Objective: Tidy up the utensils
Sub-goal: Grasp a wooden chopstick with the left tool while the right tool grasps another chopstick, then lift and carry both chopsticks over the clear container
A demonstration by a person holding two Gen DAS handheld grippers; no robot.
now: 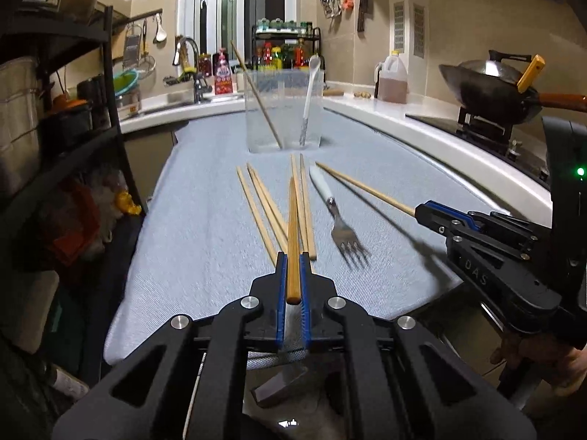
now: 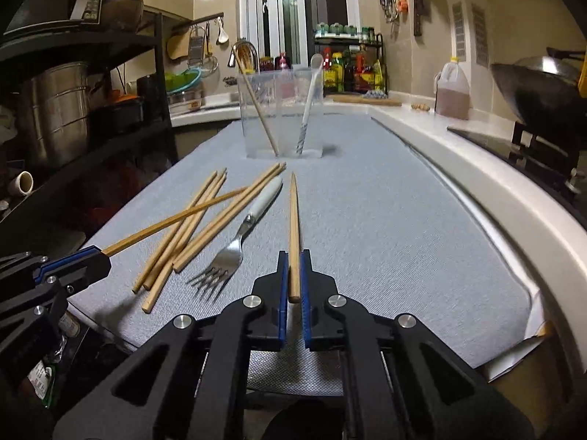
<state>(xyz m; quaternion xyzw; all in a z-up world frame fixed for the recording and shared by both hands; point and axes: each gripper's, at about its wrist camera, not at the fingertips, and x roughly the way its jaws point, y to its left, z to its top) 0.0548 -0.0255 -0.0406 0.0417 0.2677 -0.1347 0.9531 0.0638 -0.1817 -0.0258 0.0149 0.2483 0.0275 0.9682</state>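
Left tongs clamped on one chopstick; right tongs clamped on another. Both lifted off surface, near holder. Risk: thin sticks pivot, slip, miss holder mouth; loose pile, fork remain.

Pretty dim, warm indoor light in both views, dark toward the corners. Heavy fisheye bending: the counter edge curves hard. The fork tines smear with motion blur in both views. The left shelves sit murky, and soft shadows fall on the cloth.
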